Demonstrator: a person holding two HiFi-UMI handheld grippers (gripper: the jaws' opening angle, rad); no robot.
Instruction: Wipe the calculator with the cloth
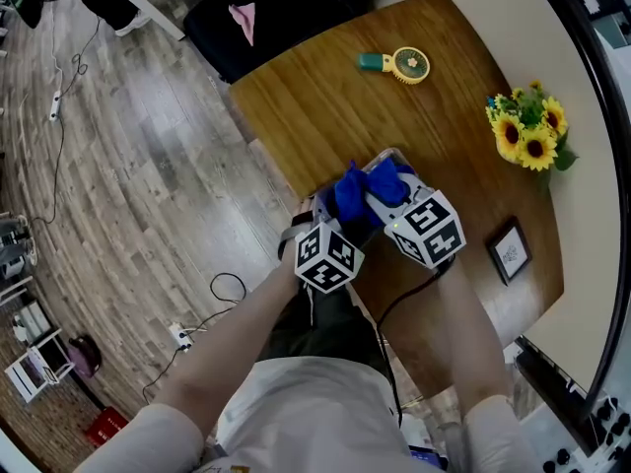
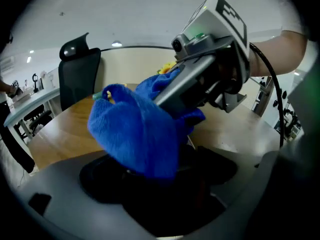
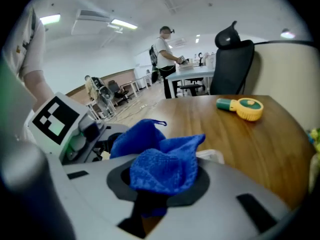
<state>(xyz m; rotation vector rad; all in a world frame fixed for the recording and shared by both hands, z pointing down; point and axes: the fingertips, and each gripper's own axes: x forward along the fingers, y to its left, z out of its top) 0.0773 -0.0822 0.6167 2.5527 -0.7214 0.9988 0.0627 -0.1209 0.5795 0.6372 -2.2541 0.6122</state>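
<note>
In the head view, both tools meet near the front edge of the wooden counter [image 1: 325, 97]. The blue cloth [image 1: 367, 190] is bunched over the left tool [image 1: 333, 215] and the right tool [image 1: 391, 193]. A pale rim just beyond the cloth is probably the calculator [image 1: 399, 157], most of it covered.

In the left gripper view, the cloth [image 2: 137, 131] drapes across the left tool [image 2: 165, 184] and hides its jaws, so I cannot tell their state. The right tool [image 2: 167, 101] reaches into the fabric.

In the right gripper view, the right tool [image 3: 160, 189] pinches the cloth [image 3: 165, 169], with a white edge, likely the calculator [image 3: 212, 156], just behind it.

Wiping looks under way, but how much is done cannot be judged.
</note>
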